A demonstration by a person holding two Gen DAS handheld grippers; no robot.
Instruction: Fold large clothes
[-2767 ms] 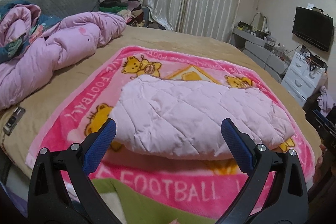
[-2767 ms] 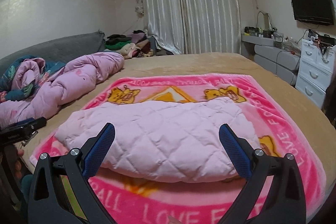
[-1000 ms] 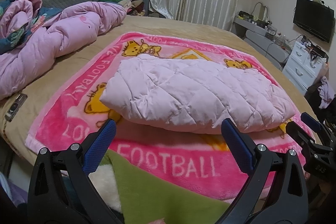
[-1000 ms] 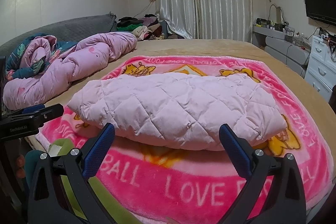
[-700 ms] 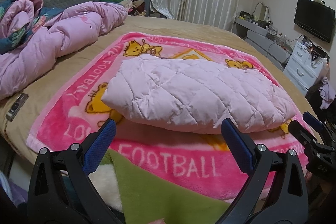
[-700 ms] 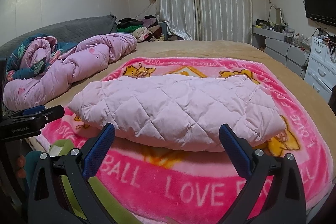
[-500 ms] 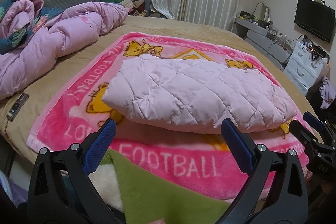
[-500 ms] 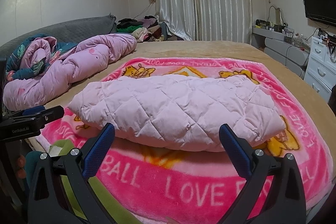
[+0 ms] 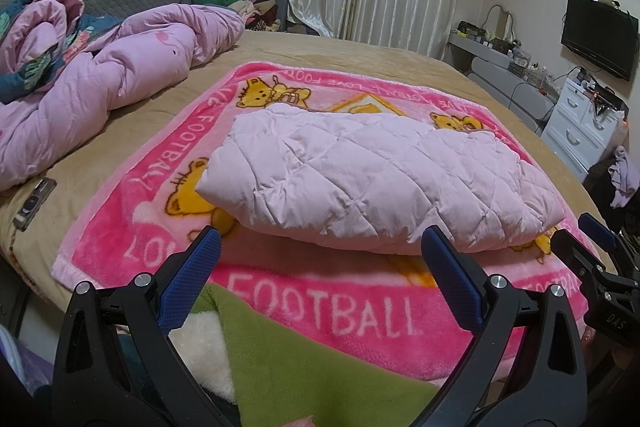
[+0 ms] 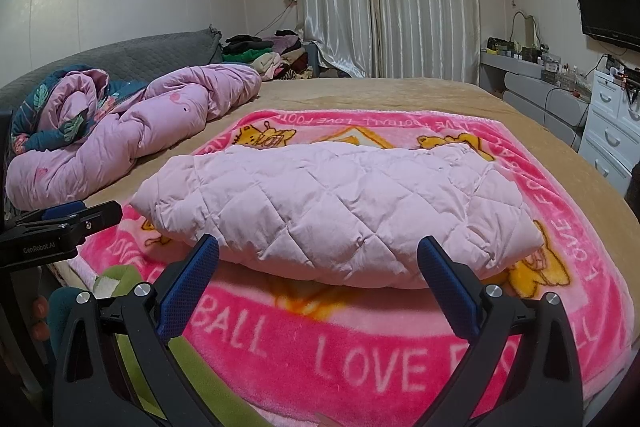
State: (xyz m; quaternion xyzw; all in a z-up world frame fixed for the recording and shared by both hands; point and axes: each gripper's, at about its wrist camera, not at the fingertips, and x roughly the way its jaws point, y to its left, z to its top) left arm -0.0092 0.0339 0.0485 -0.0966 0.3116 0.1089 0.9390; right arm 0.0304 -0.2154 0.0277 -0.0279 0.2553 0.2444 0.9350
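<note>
Left wrist view shows my left hand-held gripper (image 9: 320, 259) wide open with nothing in it. It hangs low at the near edge of the bed (image 9: 340, 55), apart from the clothes. My right hand-held gripper (image 10: 318, 267) is wide open and empty too, and it hangs just as low.

The pink quilted jacket (image 9: 376, 179) lies folded into a fat, long bundle. It sits in the middle of the pink teddy-bear blanket (image 9: 320, 311), which is spread flat on the bed. I think the blanket is there to give me a smooth, clean spot for folding. The jacket looks puffy, so I guess it could spring open if nothing presses it down.

I think the folding of this jacket is done, or nearly done, because I see no sleeves or loose flaps sticking out. Both grippers are off it so it can rest.

A lumpy pink duvet (image 9: 100, 83) is bunched up far to the left, well apart from the jacket. Something green and fleecy (image 9: 304, 367) lies right under my left gripper, at the blanket's near edge.
</note>
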